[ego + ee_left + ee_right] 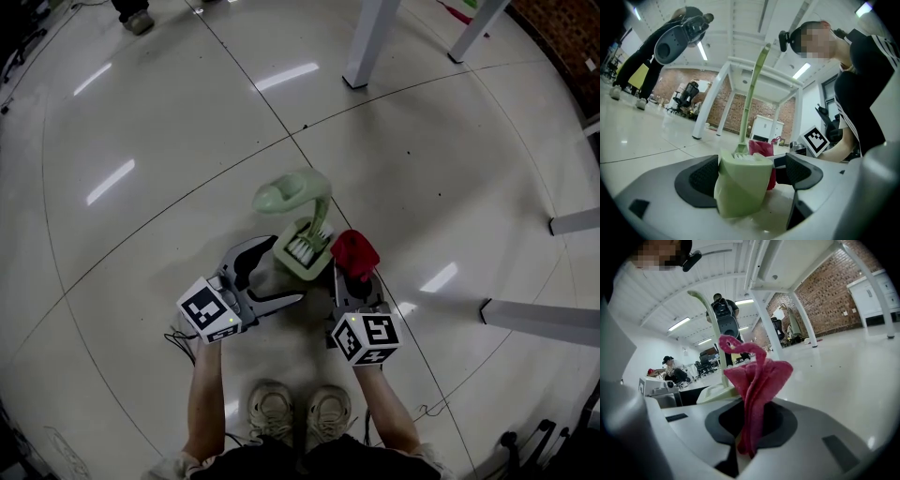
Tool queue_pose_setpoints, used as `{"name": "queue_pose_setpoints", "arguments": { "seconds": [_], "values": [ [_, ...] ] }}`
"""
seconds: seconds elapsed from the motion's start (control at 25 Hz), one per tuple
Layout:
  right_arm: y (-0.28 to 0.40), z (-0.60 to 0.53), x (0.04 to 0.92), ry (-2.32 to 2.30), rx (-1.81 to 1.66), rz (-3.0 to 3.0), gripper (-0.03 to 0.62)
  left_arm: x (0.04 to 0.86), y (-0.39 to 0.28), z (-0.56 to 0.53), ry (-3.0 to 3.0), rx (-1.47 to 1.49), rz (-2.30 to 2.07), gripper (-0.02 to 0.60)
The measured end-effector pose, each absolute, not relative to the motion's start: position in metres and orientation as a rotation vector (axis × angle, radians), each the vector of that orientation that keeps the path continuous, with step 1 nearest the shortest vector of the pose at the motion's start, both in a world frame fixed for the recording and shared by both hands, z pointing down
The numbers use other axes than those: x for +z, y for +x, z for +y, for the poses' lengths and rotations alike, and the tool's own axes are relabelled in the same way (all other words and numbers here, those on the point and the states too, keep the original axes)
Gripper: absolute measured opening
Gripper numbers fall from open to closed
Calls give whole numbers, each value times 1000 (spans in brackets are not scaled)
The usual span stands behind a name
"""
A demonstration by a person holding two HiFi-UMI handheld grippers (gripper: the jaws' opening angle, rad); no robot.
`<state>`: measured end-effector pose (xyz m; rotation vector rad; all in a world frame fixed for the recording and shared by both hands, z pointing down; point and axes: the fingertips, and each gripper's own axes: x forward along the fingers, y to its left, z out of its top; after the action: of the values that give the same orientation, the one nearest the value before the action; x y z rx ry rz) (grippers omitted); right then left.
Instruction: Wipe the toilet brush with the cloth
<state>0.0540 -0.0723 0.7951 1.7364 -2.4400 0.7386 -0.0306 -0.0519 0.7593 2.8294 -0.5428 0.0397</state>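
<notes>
A pale green toilet brush stands in its green holder (pixel 305 251) on the floor, its curved handle (pixel 291 192) arching away from me. My left gripper (pixel 286 272) is open, one jaw on either side of the holder (pixel 740 185); the left pad (pixel 701 180) lies against it, while the right pad (pixel 802 169) stands apart. The brush's white bristles (pixel 743 158) show at the holder's top, and the handle (pixel 752 98) rises above them. My right gripper (pixel 354 277) is shut on a red cloth (pixel 354 251), bunched upright between its jaws (pixel 752 380), just right of the holder.
White table legs stand far ahead (pixel 367 42) and at the right (pixel 544 319). My shoes (pixel 291 408) are just behind the grippers, and a thin cable (pixel 183 342) trails on the floor. Another person (pixel 670 42) stands in the room beyond.
</notes>
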Motion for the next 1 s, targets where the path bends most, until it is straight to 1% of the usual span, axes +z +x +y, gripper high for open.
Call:
{"name": "queue_pose_setpoints", "arguments": {
  "seconds": [0.12, 0.32, 0.48, 0.6, 0.72, 1.0],
  "values": [
    [59, -92, 797, 1787, 747, -2412, 31, 759, -30, -51, 2817, 19, -543, 428],
    [68, -135, 800, 1716, 617, -2428, 31, 758, -23, -45, 2821, 38, -508, 427],
    [68, -150, 810, 1558, 763, -2575, 31, 759, -19, -43, 2823, 35, -497, 426],
    [65, -143, 803, 1388, 878, -2734, 31, 760, -18, -44, 2830, 50, -499, 426],
    [64, -128, 796, 1318, 807, -2755, 31, 764, -18, -43, 2845, 92, -500, 426],
    [58, -83, 791, 1360, 740, -2693, 31, 764, -17, -42, 2830, 74, -517, 426]
  ]
}}
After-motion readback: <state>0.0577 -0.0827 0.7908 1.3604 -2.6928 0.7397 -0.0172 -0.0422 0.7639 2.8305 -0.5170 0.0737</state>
